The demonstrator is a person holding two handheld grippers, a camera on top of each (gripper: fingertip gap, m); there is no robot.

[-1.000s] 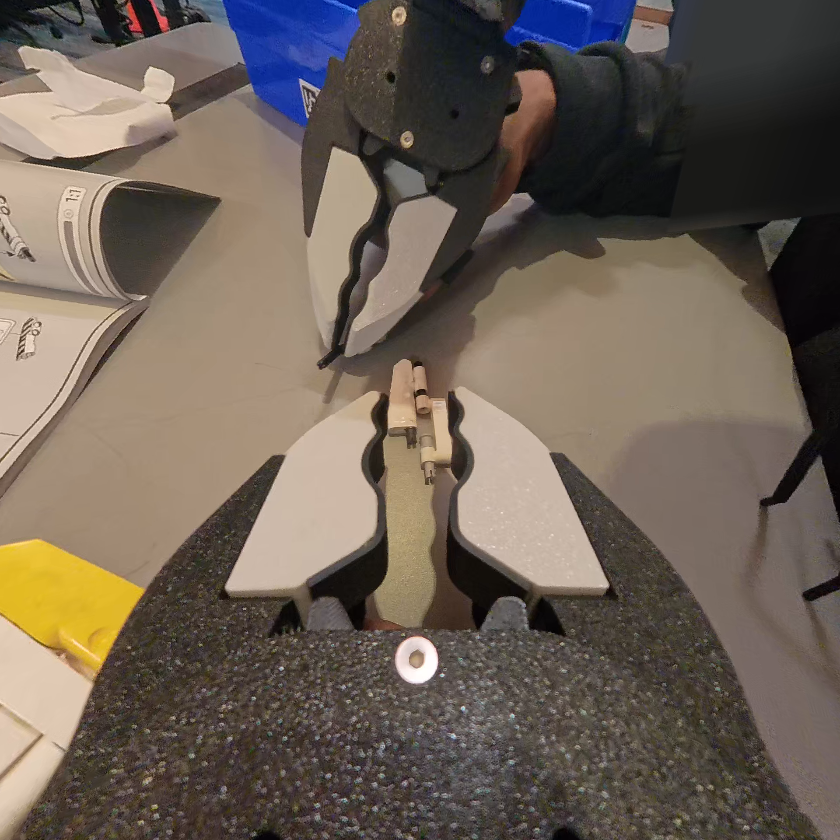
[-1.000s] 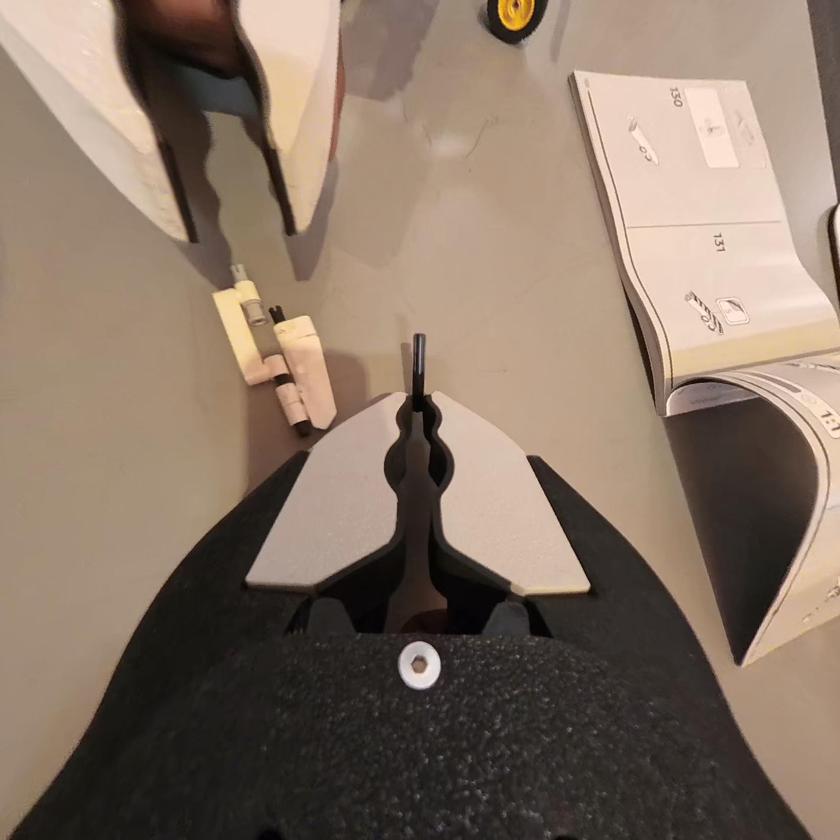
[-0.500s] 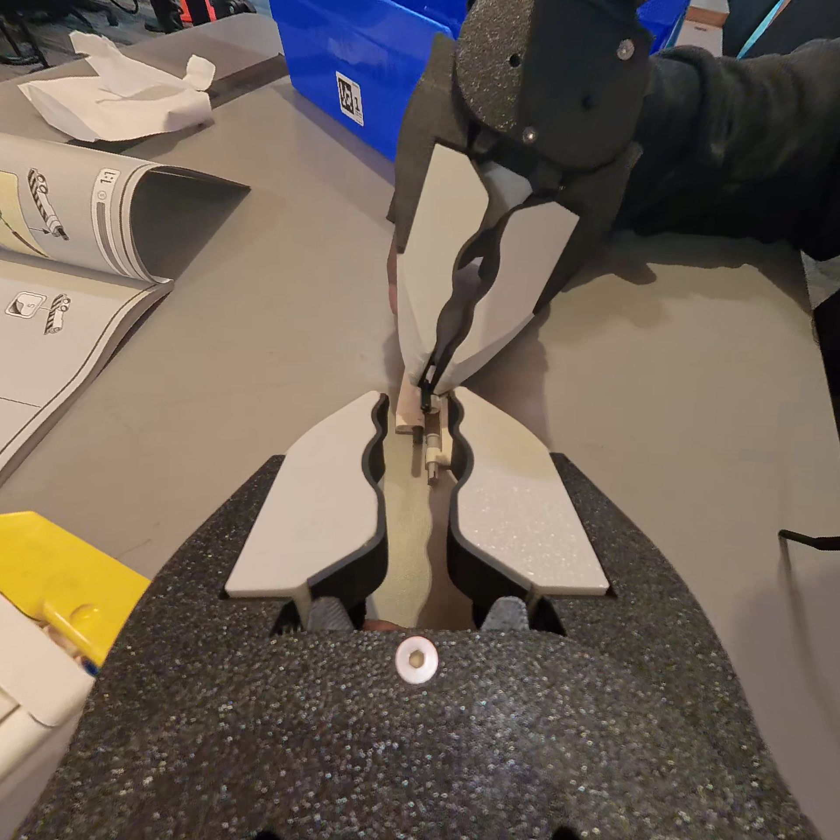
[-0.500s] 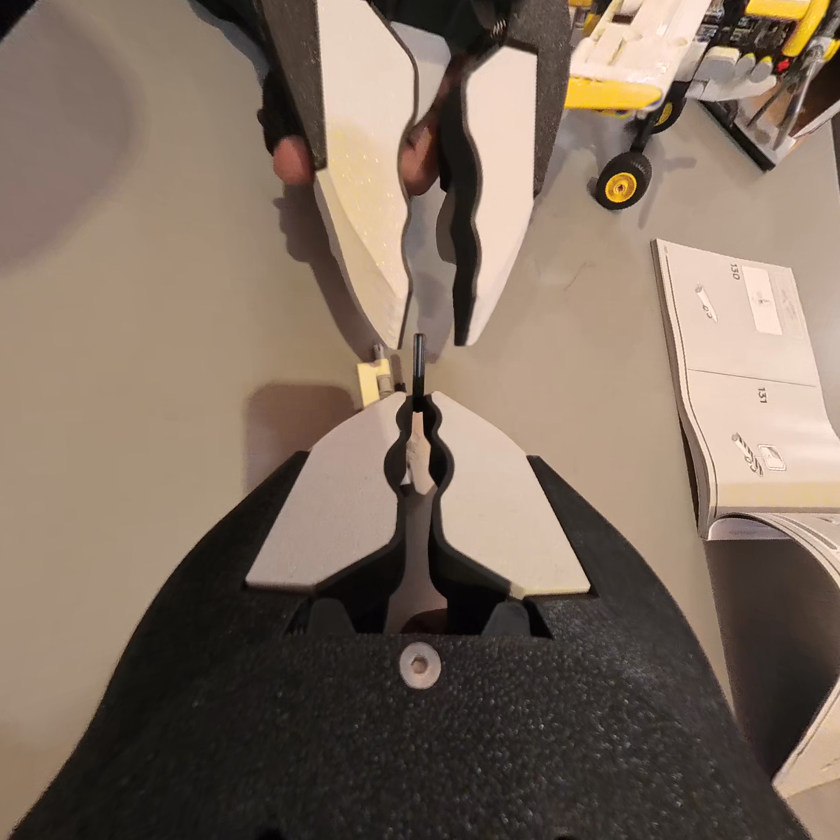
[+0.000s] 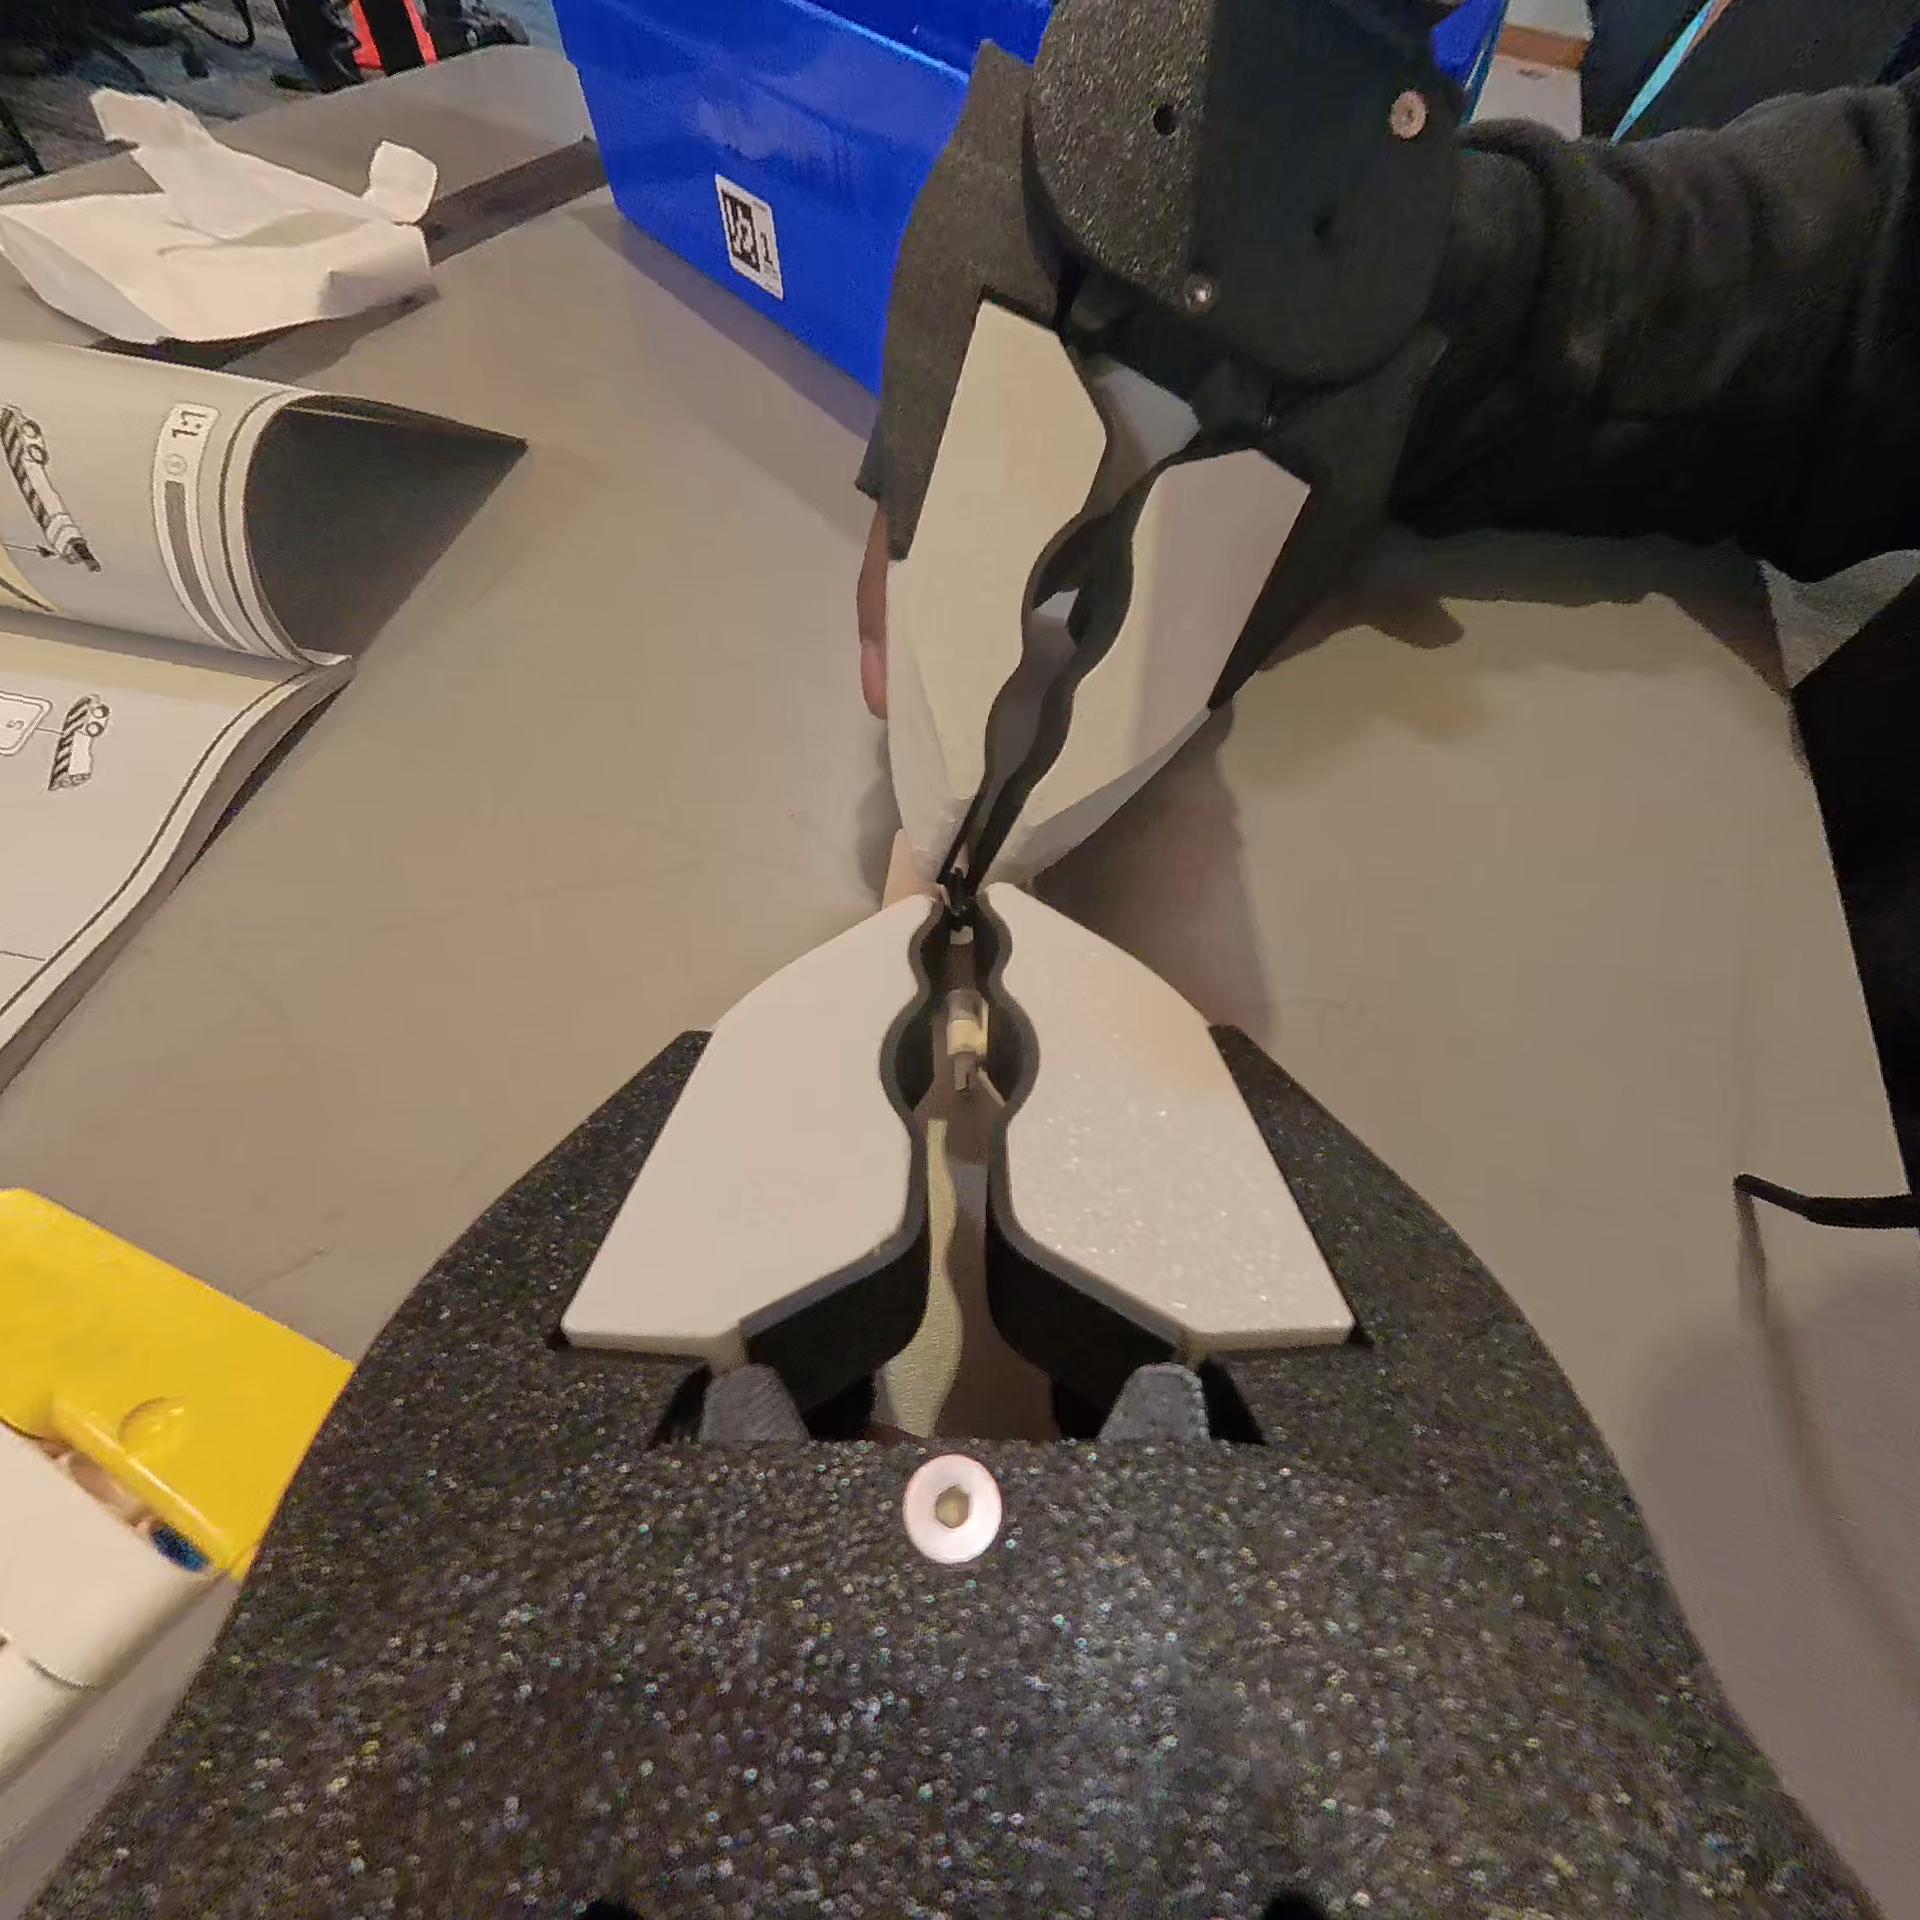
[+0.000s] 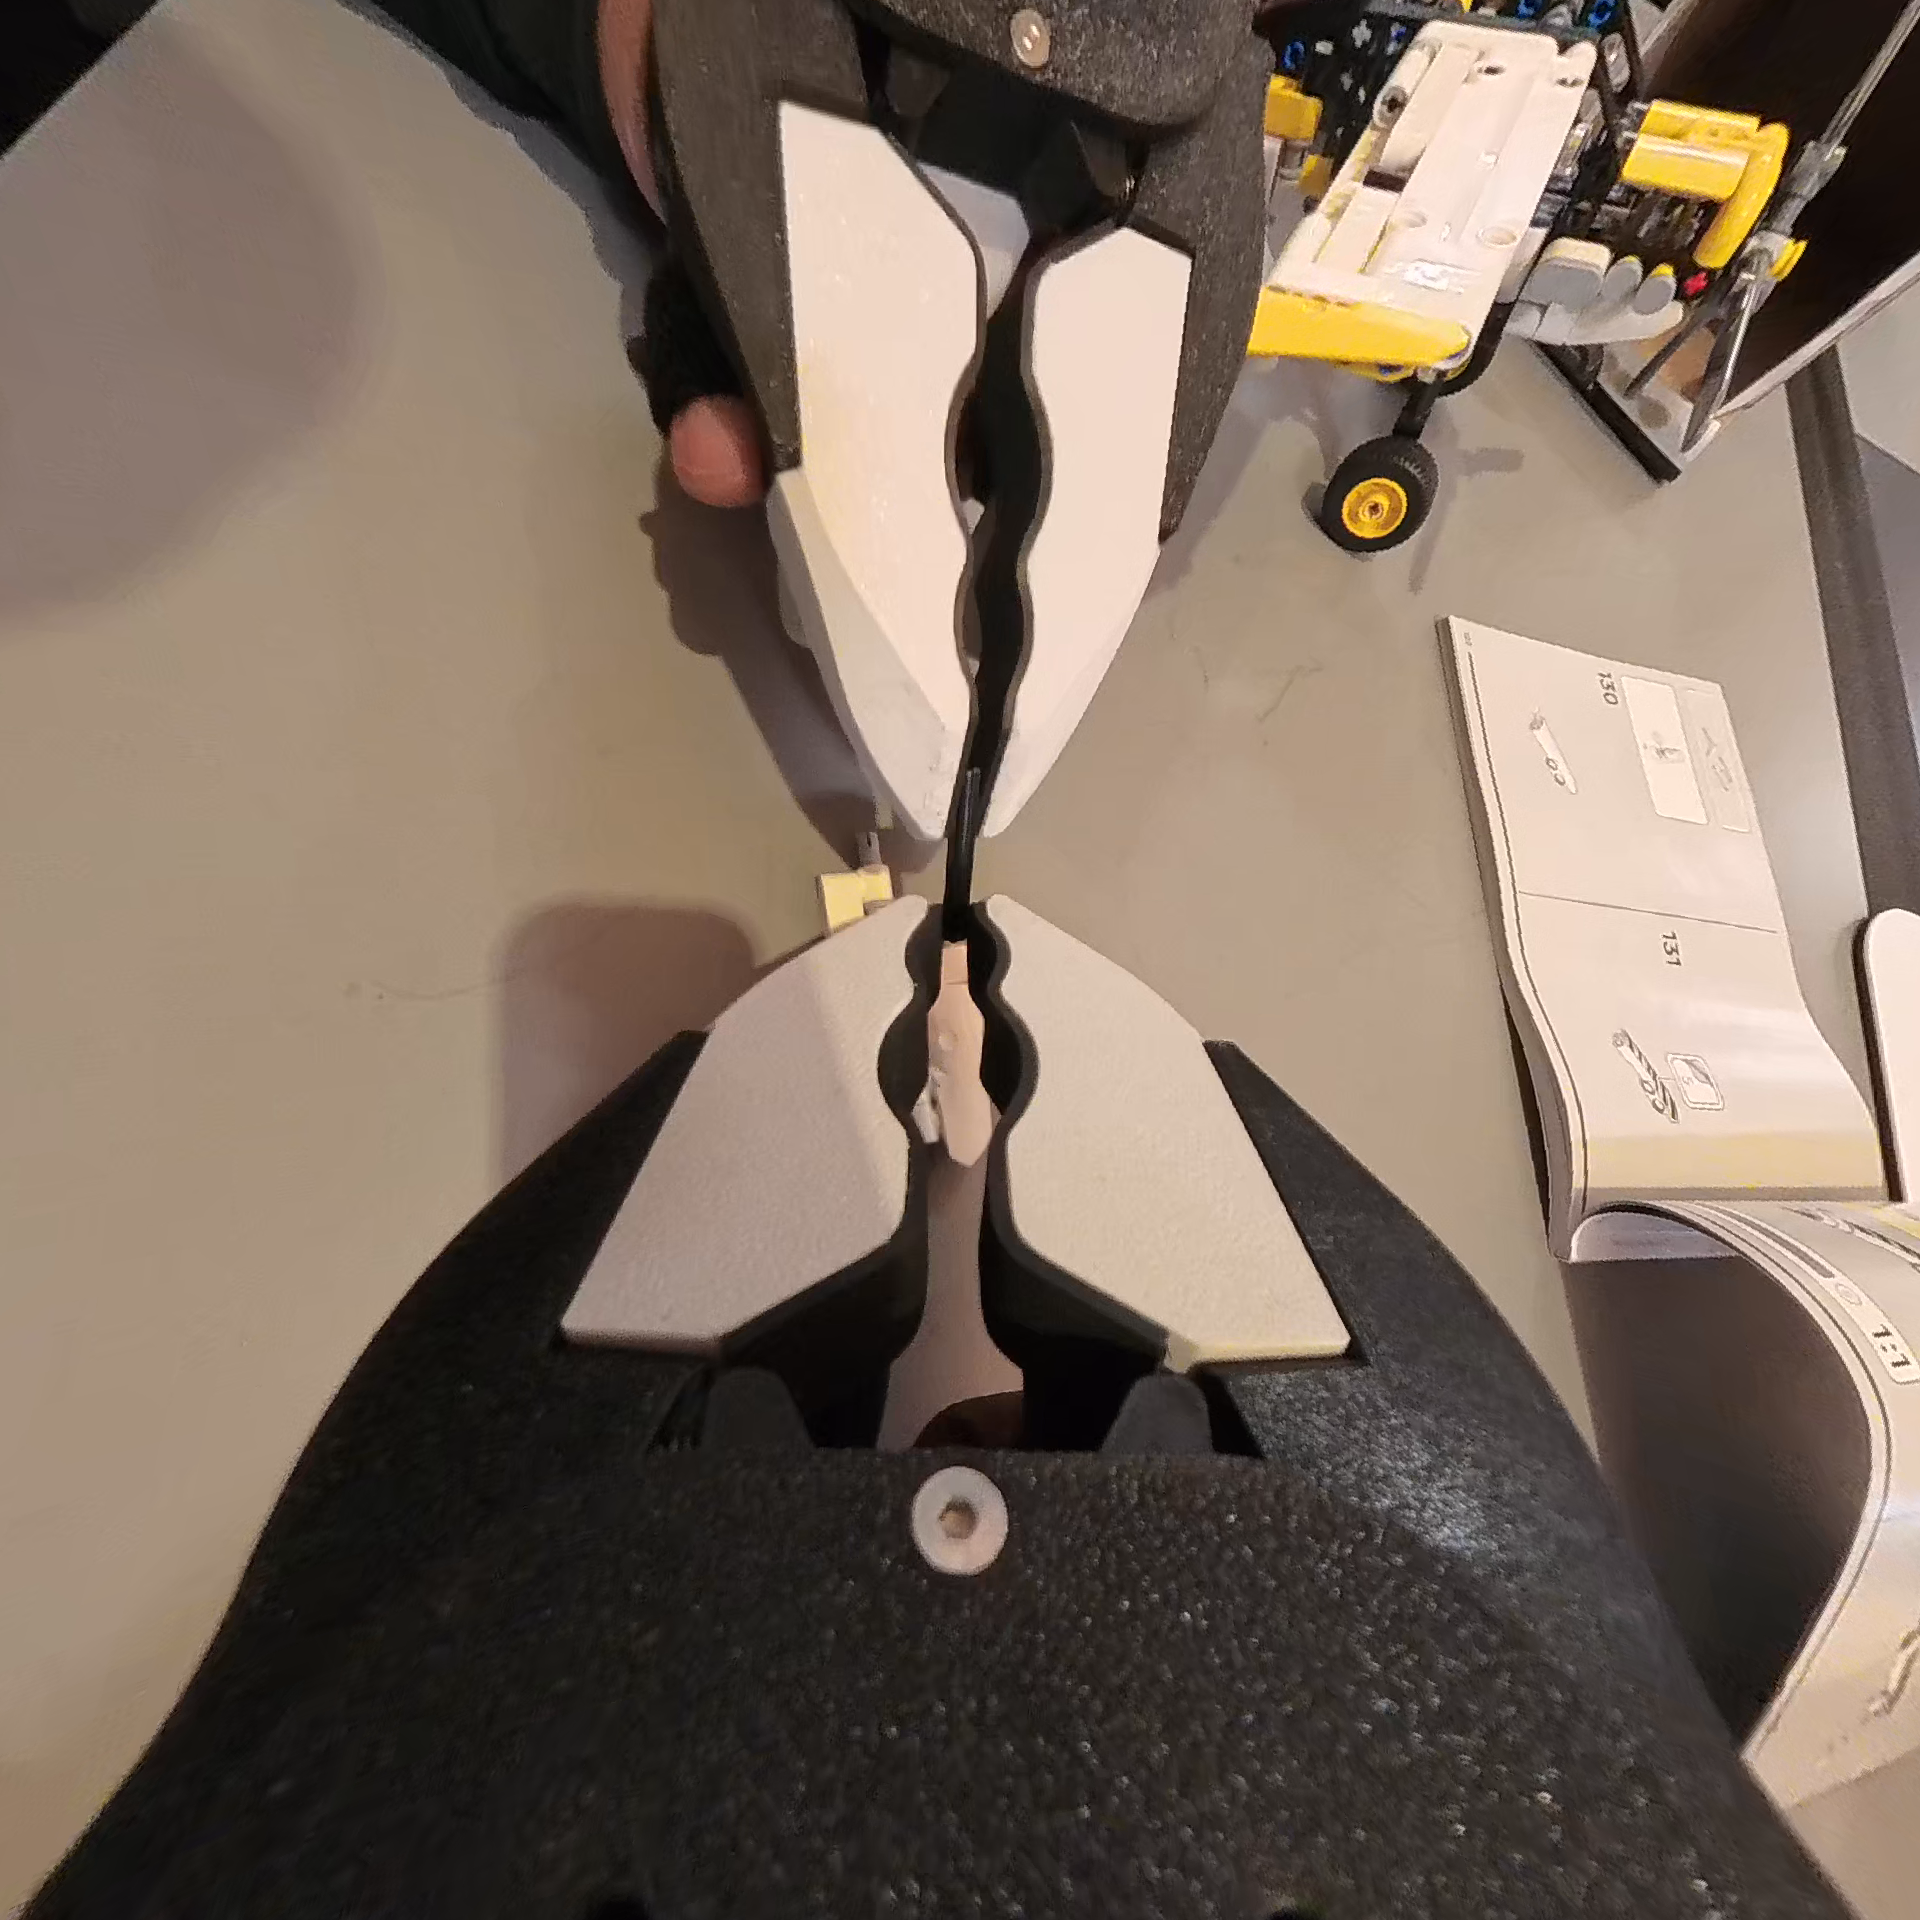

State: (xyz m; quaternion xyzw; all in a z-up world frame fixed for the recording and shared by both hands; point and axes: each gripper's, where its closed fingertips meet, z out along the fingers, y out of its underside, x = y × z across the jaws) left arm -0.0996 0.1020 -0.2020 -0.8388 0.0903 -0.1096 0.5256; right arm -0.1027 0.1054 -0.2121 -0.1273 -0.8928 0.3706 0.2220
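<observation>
My right gripper [image 6: 961,909] is shut on a thin black rod [image 6: 961,862] that sticks out ahead of its tips. My left gripper [image 5: 961,914] faces it tip to tip, and its fingers are shut on the rod's far end [image 5: 956,902]. In the right wrist view the left gripper [image 6: 971,826] comes down from above with the rod end between its tips. A small white brick assembly [image 5: 966,1029] lies on the grey table under the fingers; it also shows through the right gripper's gap [image 6: 956,1060].
An open instruction booklet [image 5: 125,540] lies to the left, shown also in the right wrist view [image 6: 1662,935]. A blue bin [image 5: 790,156] and crumpled white paper [image 5: 229,249] sit farther back. A yellow and white brick vehicle [image 6: 1455,208] stands at the back right. A yellow part [image 5: 125,1330] lies near left. My two grippers' fingertips are within a few centimetres of each other.
My right gripper carried the black rod over to the left gripper's tips. My left gripper, open around the white assembly before, has shut on the rod's end.
</observation>
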